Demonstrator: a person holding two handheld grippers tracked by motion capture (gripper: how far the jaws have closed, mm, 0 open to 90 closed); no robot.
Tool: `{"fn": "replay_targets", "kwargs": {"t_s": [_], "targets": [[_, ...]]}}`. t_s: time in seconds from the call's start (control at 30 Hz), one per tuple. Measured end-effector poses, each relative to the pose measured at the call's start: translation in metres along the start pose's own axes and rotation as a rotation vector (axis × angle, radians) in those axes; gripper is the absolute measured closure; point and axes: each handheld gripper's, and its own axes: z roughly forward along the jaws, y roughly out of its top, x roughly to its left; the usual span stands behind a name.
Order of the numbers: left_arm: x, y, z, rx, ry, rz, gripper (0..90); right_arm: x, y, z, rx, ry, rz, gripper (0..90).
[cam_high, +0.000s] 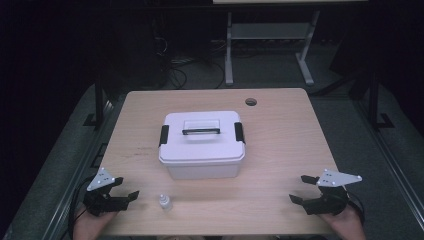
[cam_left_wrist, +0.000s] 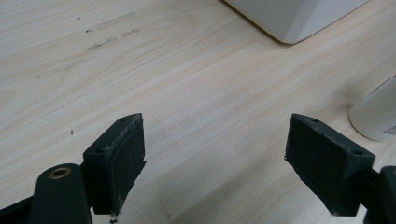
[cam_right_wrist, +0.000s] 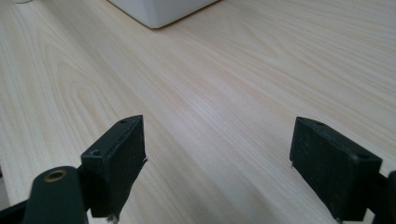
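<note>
Left gripper (cam_high: 126, 188): jaws apart, empty | right gripper (cam_high: 304, 189): jaws apart, empty | white lidded plastic box (cam_high: 202, 145): black side latches likely best released together | small white dropper bottle (cam_high: 165, 202): avoided.

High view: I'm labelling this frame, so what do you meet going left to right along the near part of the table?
left gripper → small white bottle → white lidded box, set a little farther back → right gripper.
</note>
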Motion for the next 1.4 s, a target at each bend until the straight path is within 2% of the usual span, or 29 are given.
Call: {"fn": "replay_targets", "kwargs": {"t_s": [0.3,0.33,0.47,0.7,0.97,1.4], "targets": [[0.003,0.0,0.002,-0.011,-0.013,-0.02,20.0,-0.005,0.004,-0.006,0.01,0.007,-0.002,17.7],[0.003,0.001,0.002,-0.004,-0.017,-0.007,20.2,-0.005,0.008,-0.009,0.019,0.008,-0.015,18.0],[0.002,0.001,0.004,-0.004,-0.043,0.0,22.4,-0.005,0.017,-0.011,0.032,0.015,-0.037,18.0],[0.001,0.002,0.003,-0.004,-0.05,0.008,22.3,-0.007,0.047,-0.014,0.084,0.045,-0.096,18.2],[0.001,0.003,0.006,0.008,-0.058,0.01,22.1,-0.011,0.078,-0.011,0.119,0.07,-0.15,18.3],[0.003,0.006,0.01,0.017,-0.068,0.013,21.6,-0.011,0.115,-0.001,0.168,0.105,-0.2,18.0]]}}
